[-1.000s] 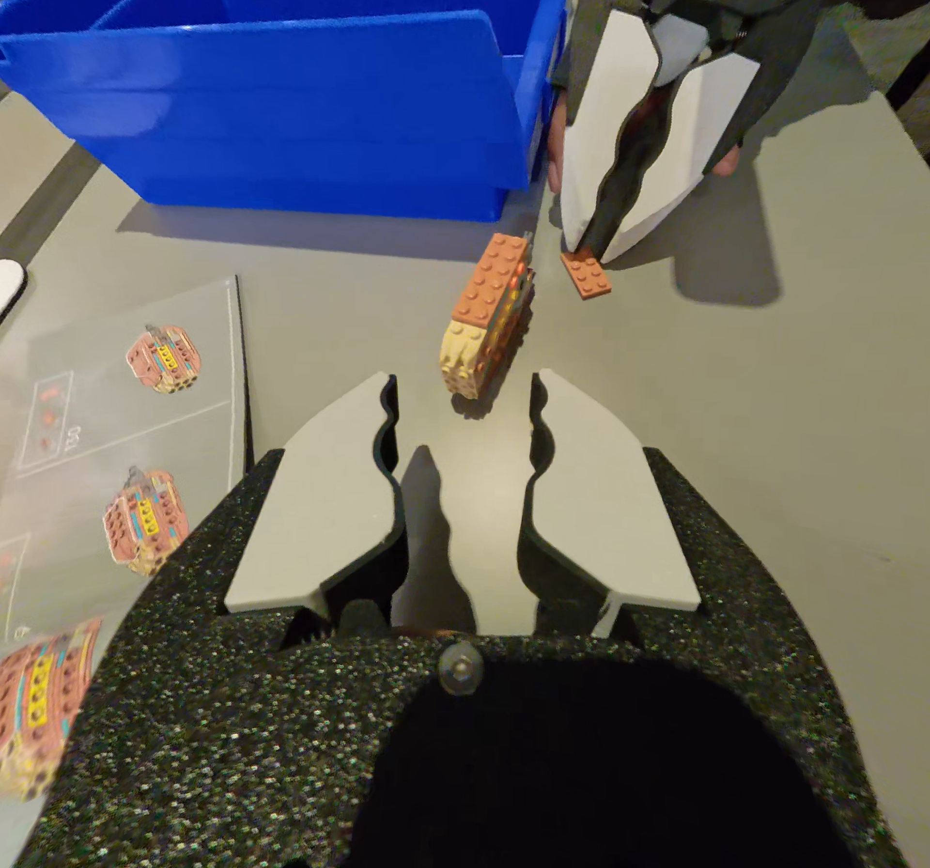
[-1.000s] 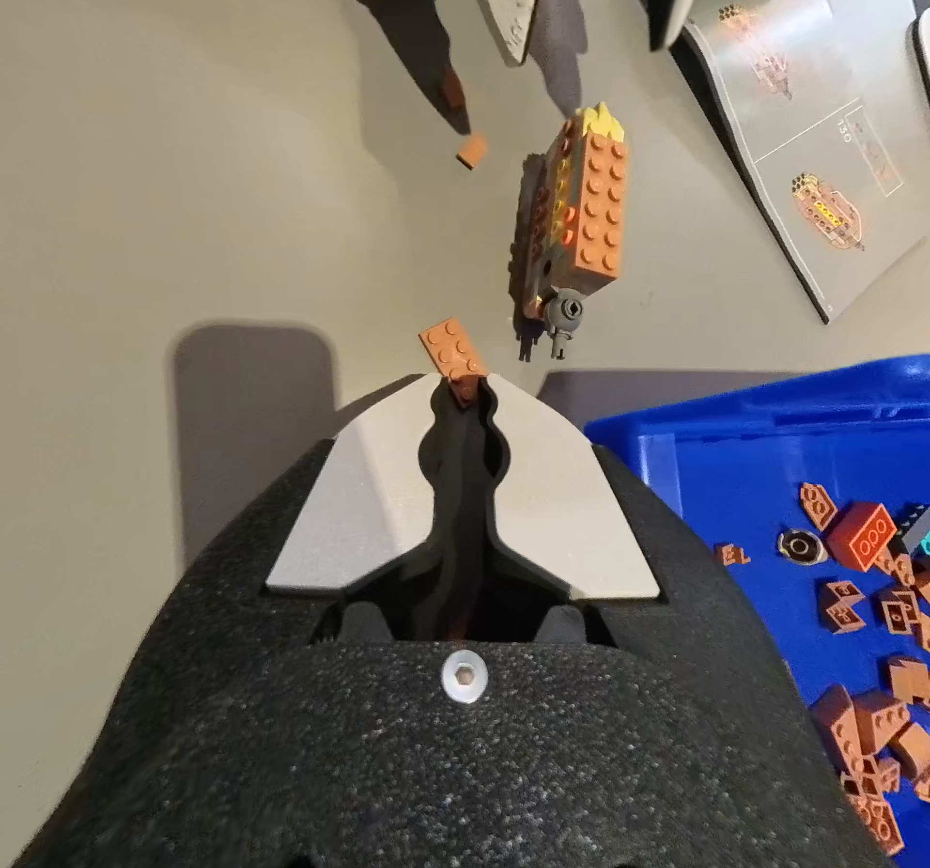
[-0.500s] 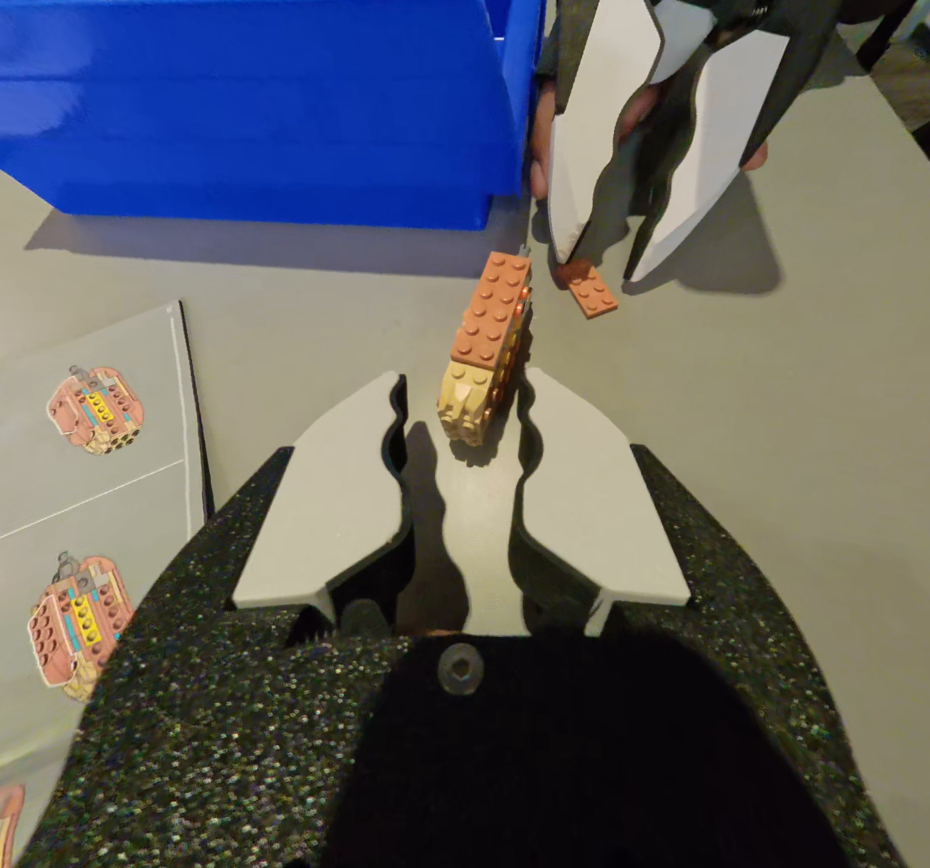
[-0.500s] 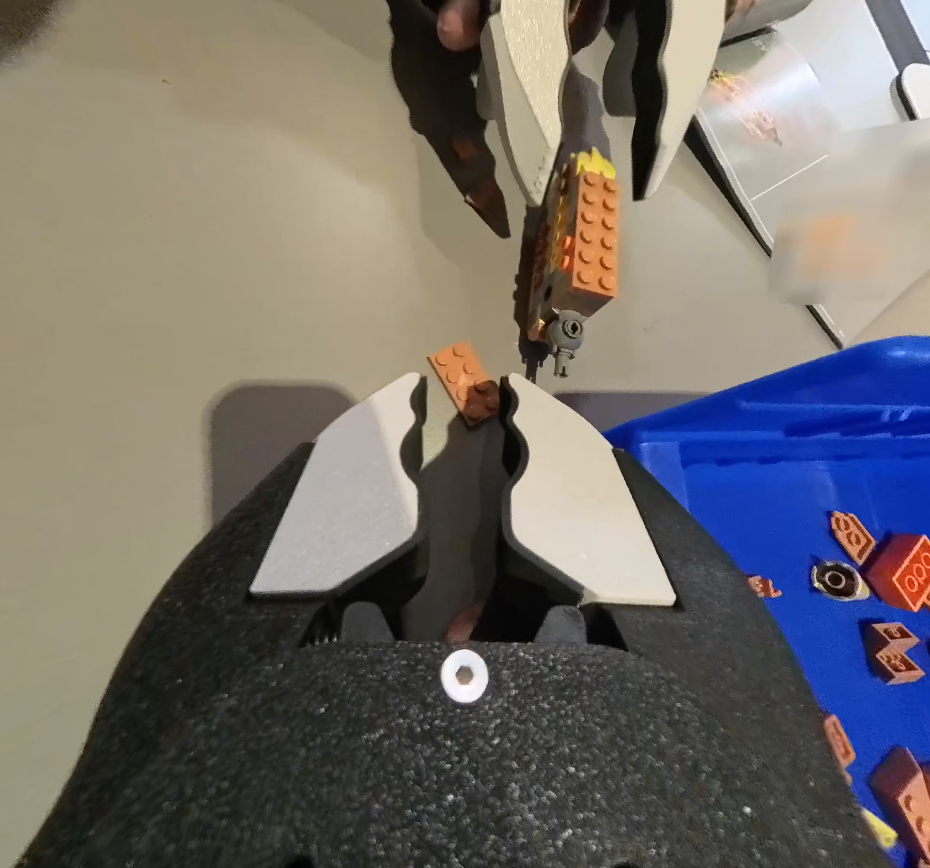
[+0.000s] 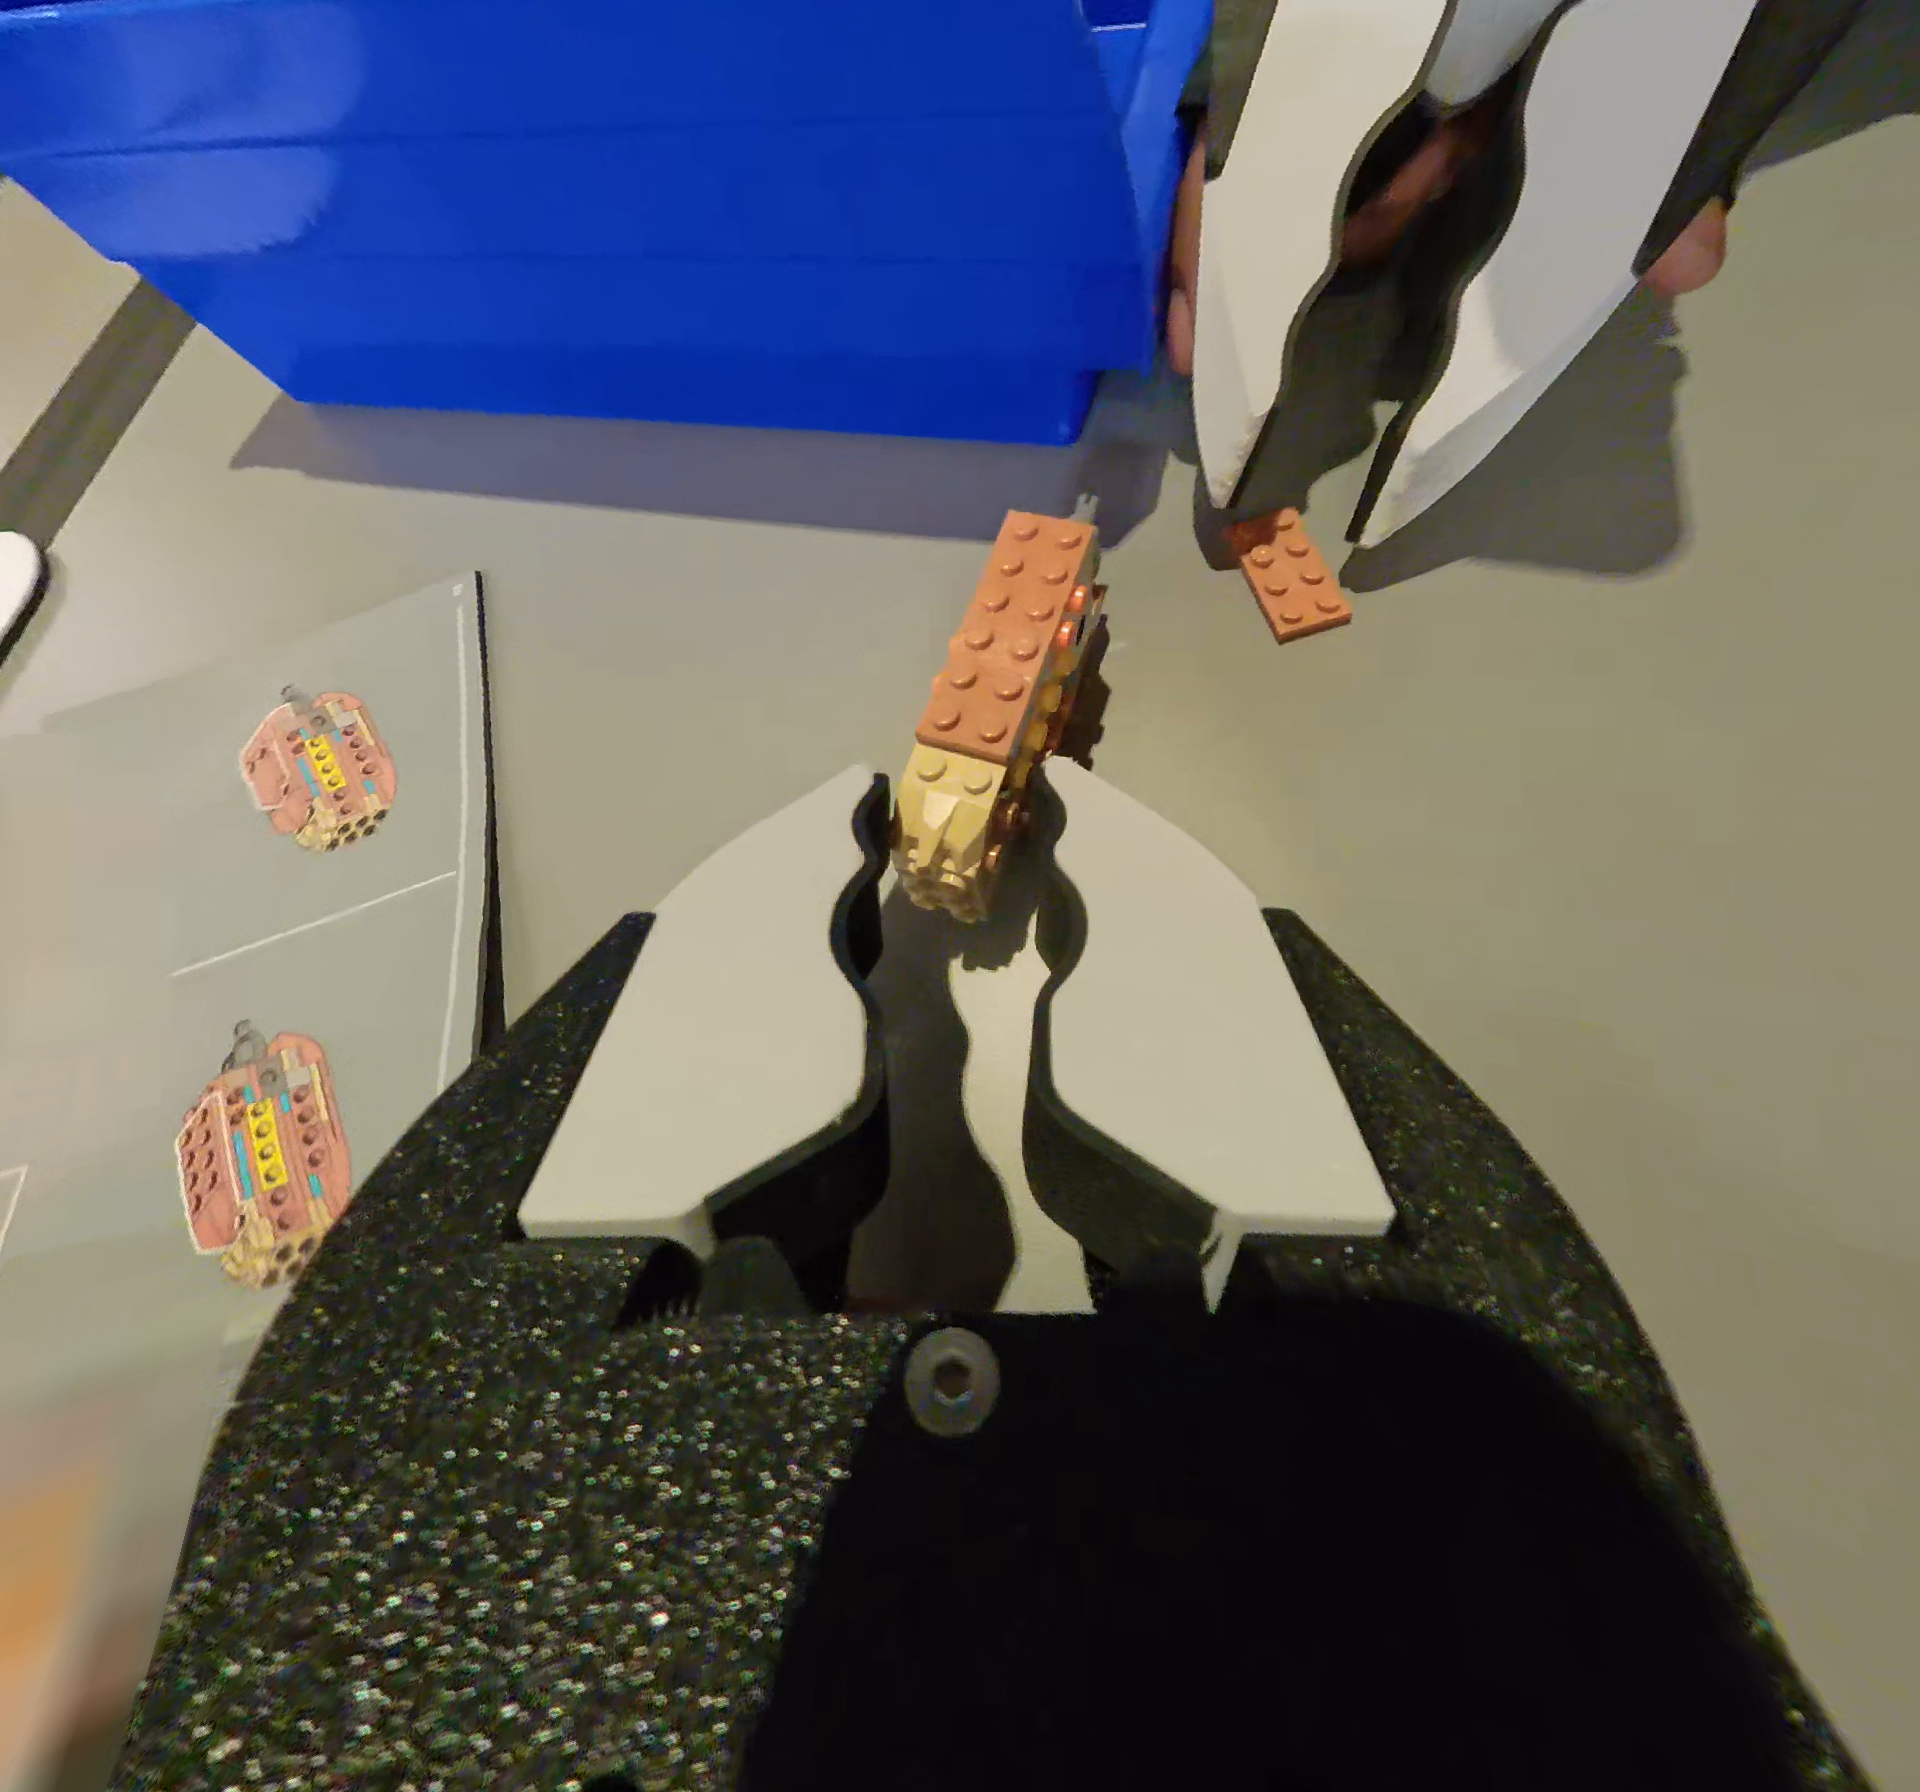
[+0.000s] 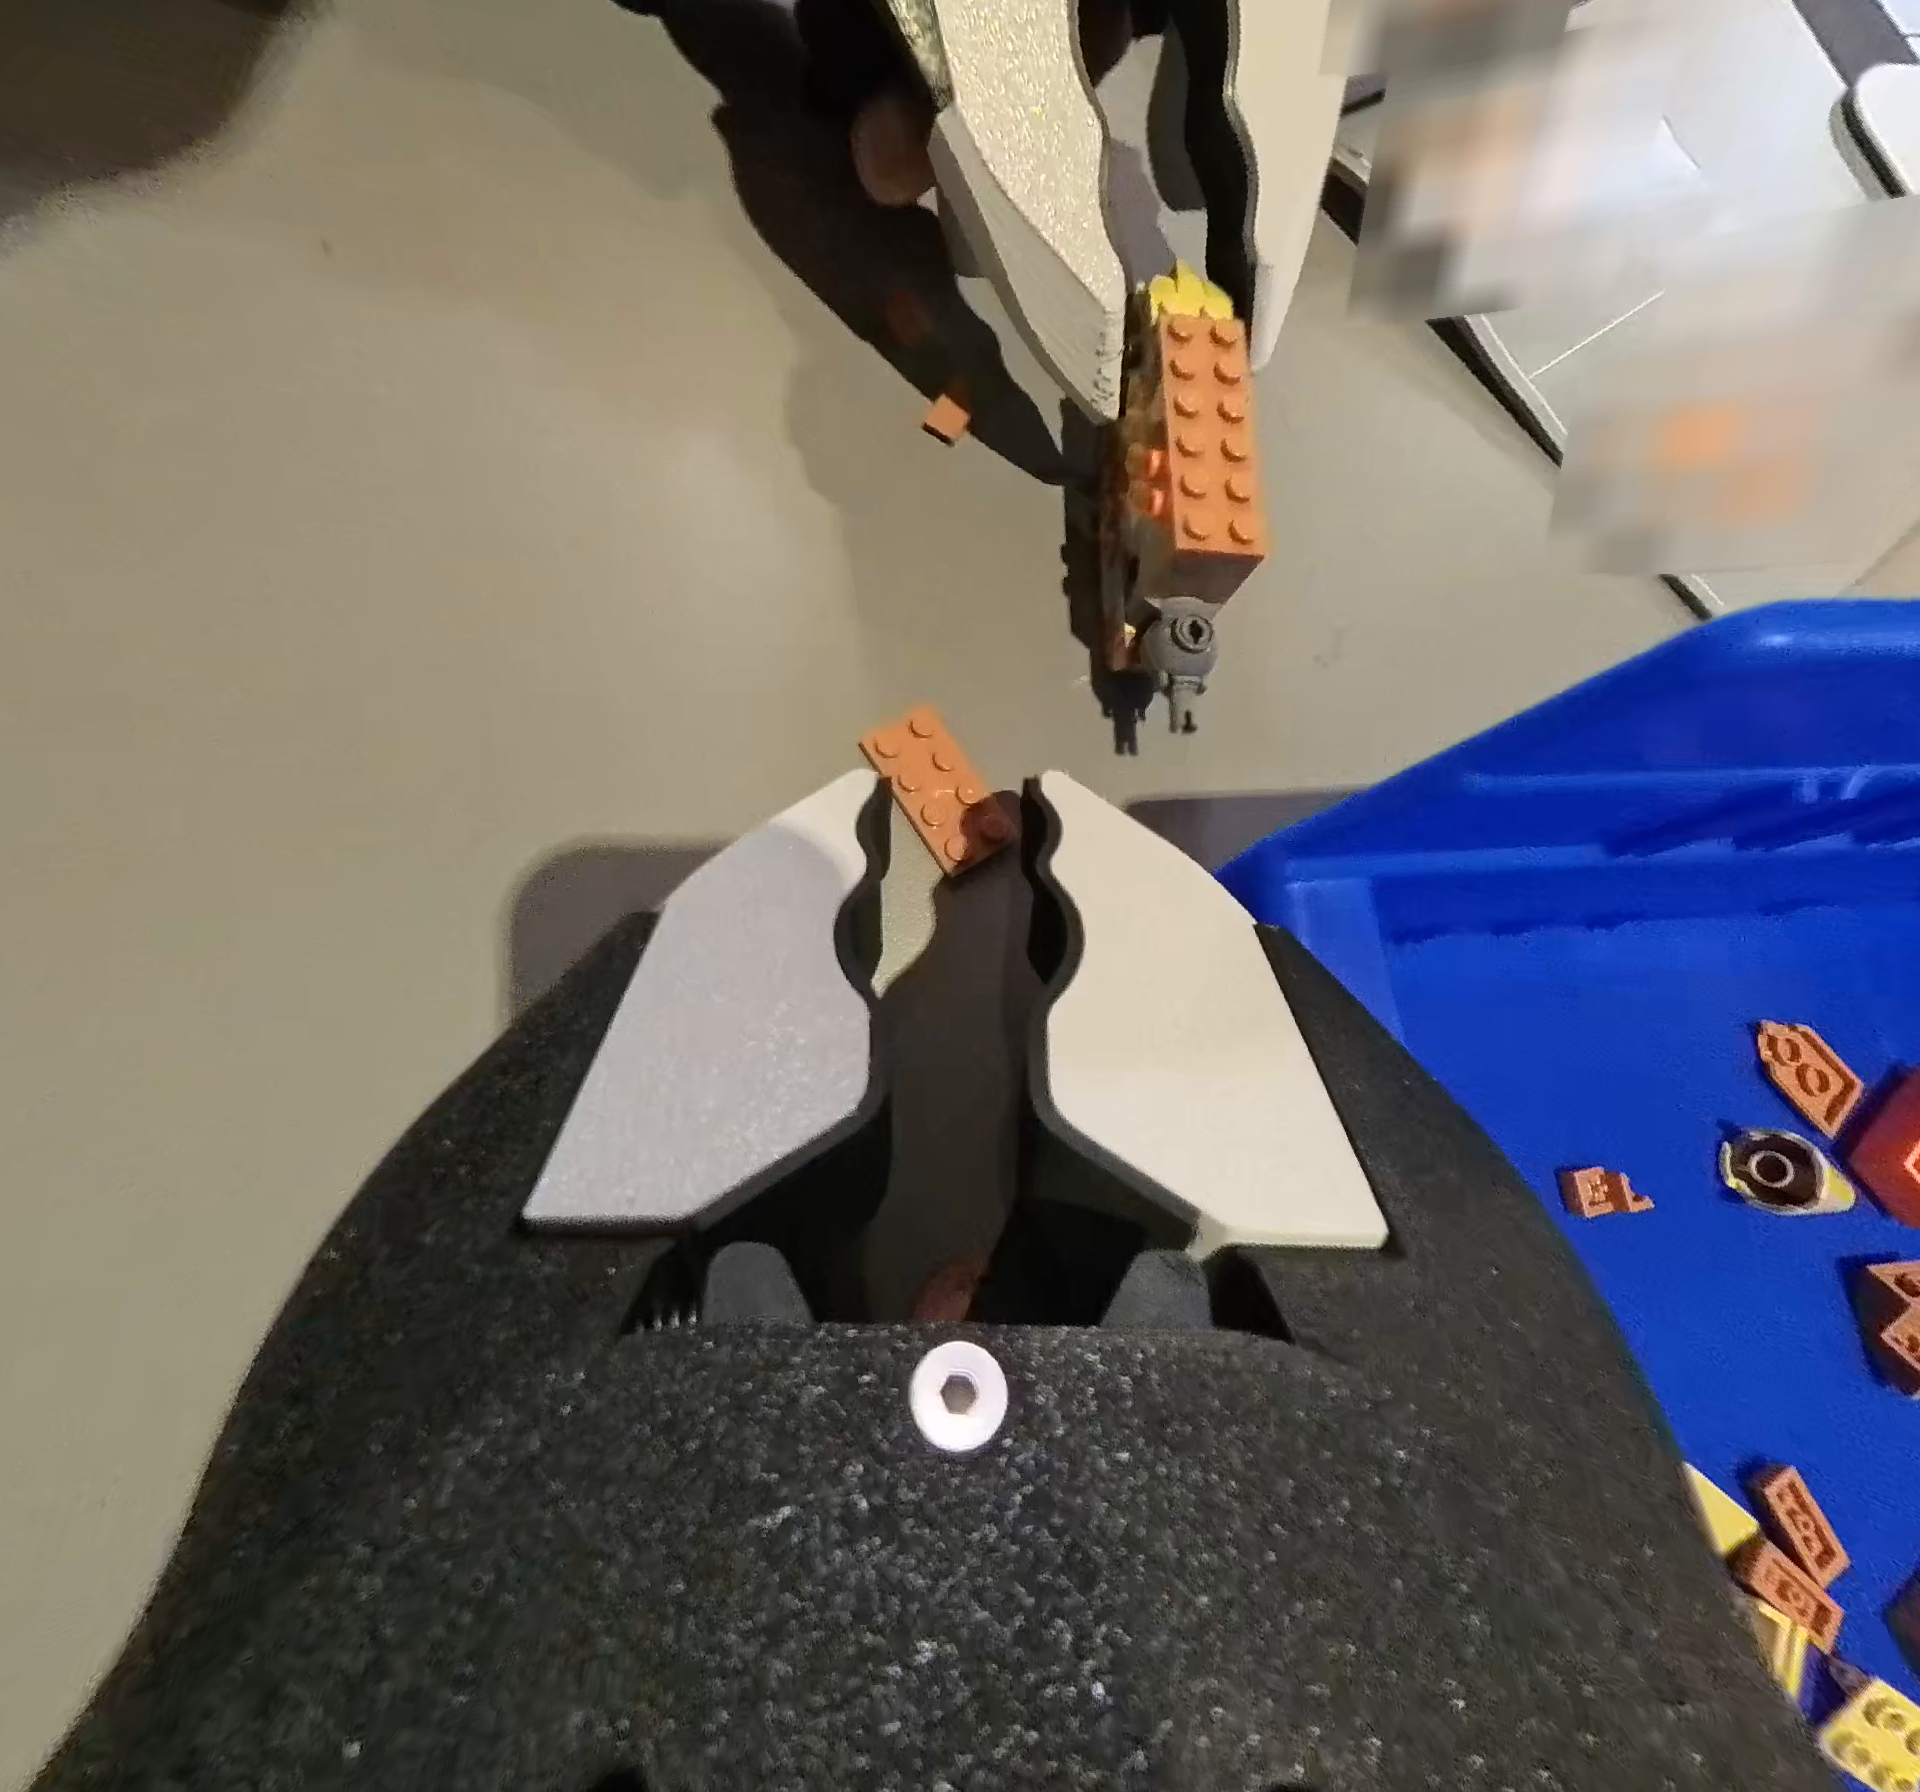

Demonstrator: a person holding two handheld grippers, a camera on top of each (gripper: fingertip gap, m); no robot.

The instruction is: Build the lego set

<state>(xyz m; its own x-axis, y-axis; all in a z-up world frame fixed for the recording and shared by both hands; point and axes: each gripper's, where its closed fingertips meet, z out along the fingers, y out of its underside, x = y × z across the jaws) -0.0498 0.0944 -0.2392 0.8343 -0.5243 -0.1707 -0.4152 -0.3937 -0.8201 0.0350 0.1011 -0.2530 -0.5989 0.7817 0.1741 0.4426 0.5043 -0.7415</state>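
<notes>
Grey matte surface [image 5: 1455,911] lies under both our tools. Our left gripper [image 5: 966,807] has its fingers closed in around the tan end of the partly built orange-and-tan lego model [image 5: 1003,693]; whether they press it we cannot tell. Our right gripper [image 6: 951,786] stands parted, a flat orange lego plate [image 6: 930,786] lying loose between its tips. Beyond sit a blue plastic bin [image 5: 623,163] of loose bricks and a printed instruction booklet [image 5: 312,807].

The blue bin [image 5: 644,184] runs off the frame's top edge — the booklet [image 5: 208,911] off its left.
</notes>
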